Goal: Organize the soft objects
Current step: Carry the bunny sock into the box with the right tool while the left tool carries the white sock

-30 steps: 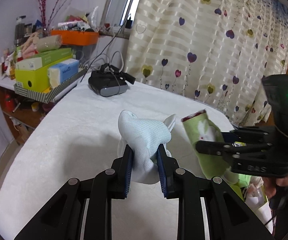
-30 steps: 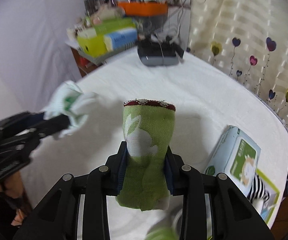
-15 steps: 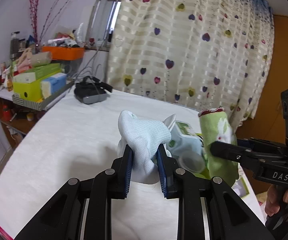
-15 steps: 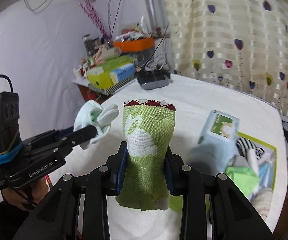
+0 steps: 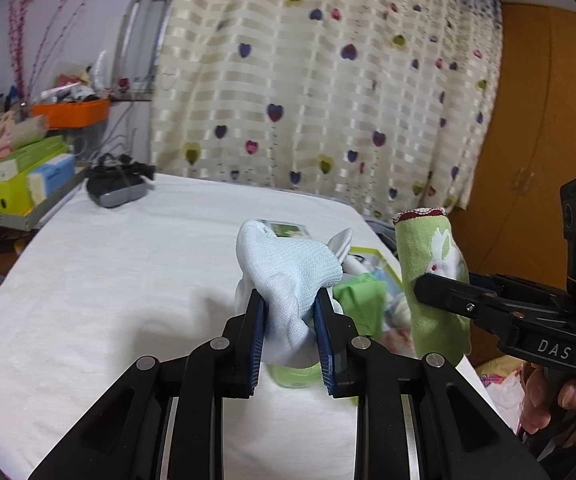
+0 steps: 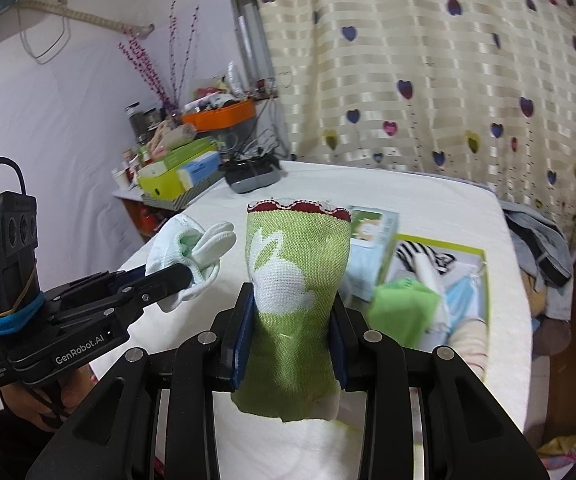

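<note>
Left wrist view: the left gripper [image 5: 289,336] has its fingers clamped on a pale blue sock [image 5: 288,276], held above the white table [image 5: 108,280]. At 3 o'clock the right gripper [image 5: 427,290] pinches a green sock [image 5: 433,280] (white rabbit pattern, red trim on top).

Right wrist view: the right gripper's fingers press both sides of the green sock, which stands upright between them. At 9 o'clock the left gripper holds the pale blue sock. At 3 o'clock a green-edged tray [image 6: 481,280] of soft items lies on the table, beside a tissue pack [image 6: 371,232].
</note>
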